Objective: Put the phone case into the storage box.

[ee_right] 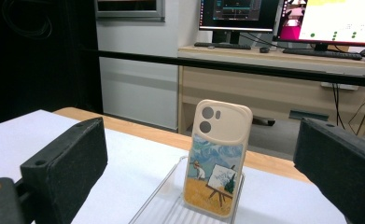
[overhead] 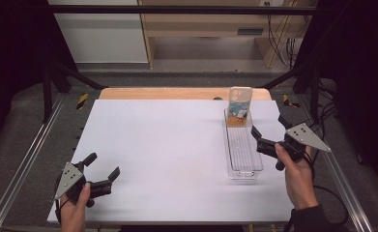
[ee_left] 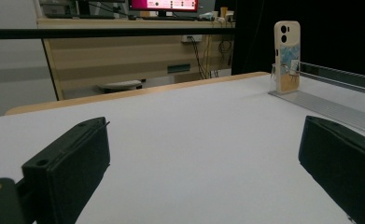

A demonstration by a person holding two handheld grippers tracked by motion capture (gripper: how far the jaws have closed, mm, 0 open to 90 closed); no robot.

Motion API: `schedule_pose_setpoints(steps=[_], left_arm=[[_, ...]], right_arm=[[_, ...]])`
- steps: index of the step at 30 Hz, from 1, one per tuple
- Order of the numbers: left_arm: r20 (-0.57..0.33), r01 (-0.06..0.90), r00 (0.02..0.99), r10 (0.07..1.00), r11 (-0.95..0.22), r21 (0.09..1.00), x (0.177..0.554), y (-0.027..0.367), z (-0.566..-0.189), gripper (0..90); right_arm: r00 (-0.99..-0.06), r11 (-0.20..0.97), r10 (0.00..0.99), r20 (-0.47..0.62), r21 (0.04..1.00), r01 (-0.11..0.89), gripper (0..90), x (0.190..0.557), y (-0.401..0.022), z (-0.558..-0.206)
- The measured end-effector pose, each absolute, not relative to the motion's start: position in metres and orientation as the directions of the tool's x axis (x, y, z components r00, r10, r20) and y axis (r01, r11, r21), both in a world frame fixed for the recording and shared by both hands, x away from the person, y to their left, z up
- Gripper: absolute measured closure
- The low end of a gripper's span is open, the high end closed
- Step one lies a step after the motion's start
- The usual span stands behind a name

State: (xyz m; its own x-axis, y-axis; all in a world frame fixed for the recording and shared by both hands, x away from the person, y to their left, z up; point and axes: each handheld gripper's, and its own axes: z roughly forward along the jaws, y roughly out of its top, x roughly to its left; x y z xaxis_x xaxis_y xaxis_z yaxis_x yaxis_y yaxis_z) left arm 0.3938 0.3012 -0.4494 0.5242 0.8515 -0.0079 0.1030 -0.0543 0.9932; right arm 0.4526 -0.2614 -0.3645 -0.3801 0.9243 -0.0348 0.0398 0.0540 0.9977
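A phone (overhead: 239, 105) in a cream case with a painted scene stands upright at the far end of a long clear plastic tray (overhead: 243, 157) on the right of the white table. My right gripper (overhead: 268, 123) is open just right of the tray, its jaws pointing at the phone. In the right gripper view the phone (ee_right: 216, 170) stands between and beyond the jaws of that gripper (ee_right: 203, 149), inside the tray (ee_right: 164, 205). My left gripper (overhead: 103, 165) rests open near the front left corner. The left gripper view has its gripper (ee_left: 208, 149) open over bare table, with the phone (ee_left: 286, 56) and tray (ee_left: 320, 105) far off.
The white sheet (overhead: 167, 145) covers the table, with a wooden edge (overhead: 177, 93) at the back. Metal rails (overhead: 27, 159) run along both sides under a black frame. A desk with monitors (ee_right: 273, 18) stands beyond the table.
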Motion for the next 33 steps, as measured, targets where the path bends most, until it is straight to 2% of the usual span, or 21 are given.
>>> schedule_pose_setpoints(steps=[33], left_arm=[[0.013,0.074,0.544,0.839,-0.064,0.995,0.392,0.301,-0.449,1.8]], right_arm=[[-0.365,0.014,0.931,0.010,0.998,0.063,2.6,0.418,-0.284,-0.407]])
